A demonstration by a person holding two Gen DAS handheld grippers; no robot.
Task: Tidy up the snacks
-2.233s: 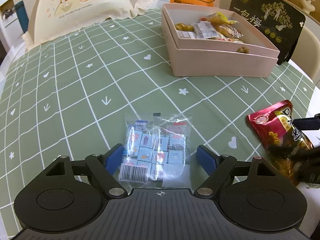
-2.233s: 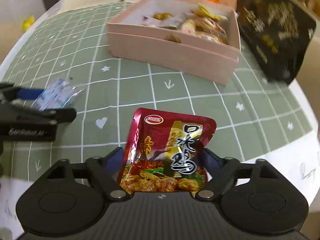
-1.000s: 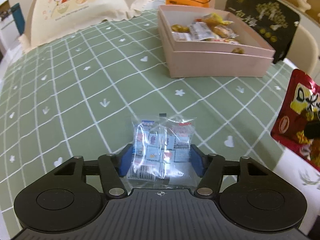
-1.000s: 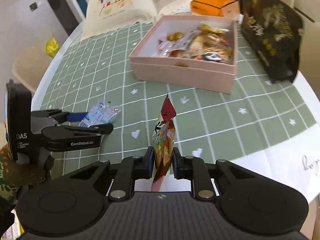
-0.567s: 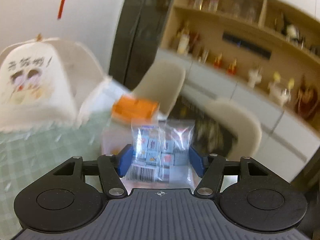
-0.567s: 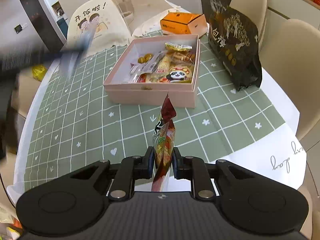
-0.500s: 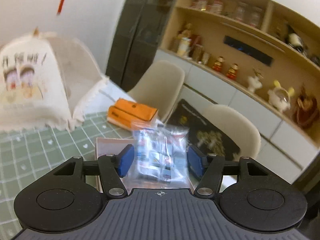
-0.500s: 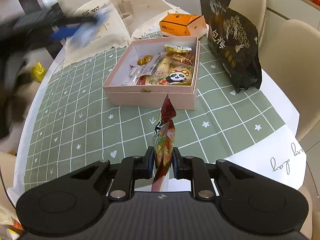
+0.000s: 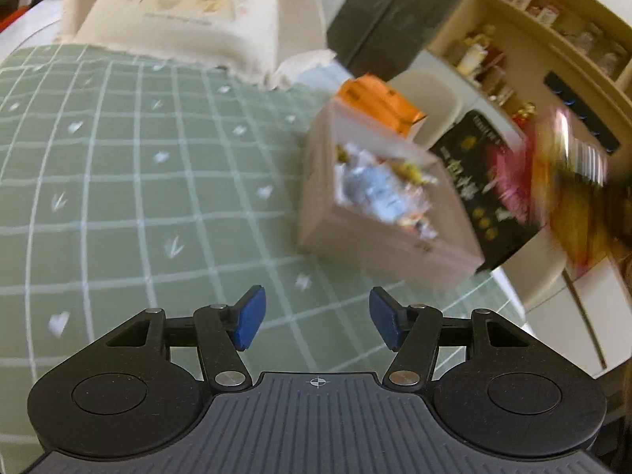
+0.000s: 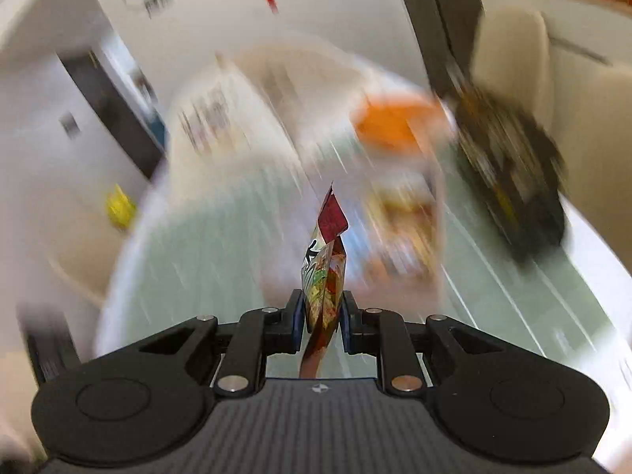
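My left gripper (image 9: pixel 316 316) is open above the green checked tablecloth (image 9: pixel 130 197), with nothing between its blue pads. The pink snack box (image 9: pixel 387 245) lies ahead and to the right, blurred. Among the snacks inside it is a pale blue-white packet (image 9: pixel 375 189) that looks like the clear candy bag. My right gripper (image 10: pixel 322 316) is shut on the red snack packet (image 10: pixel 324 272), which stands on edge between the pads. That packet shows as a red and yellow smear (image 9: pixel 553 181) at the right of the left wrist view. The box (image 10: pixel 407 229) is a blur beyond it.
An orange carton (image 9: pixel 379 102) sits behind the pink box and a black printed bag (image 9: pixel 474 173) stands to its right. A cream mesh food cover (image 9: pixel 197 12) occupies the far side of the table. Beige chairs and wall shelves stand past the table's edge.
My left gripper lifted the clear candy bag off the cloth and swung toward the box; the bag is gone from its pads. My right gripper rose with the red packet and now blurs.
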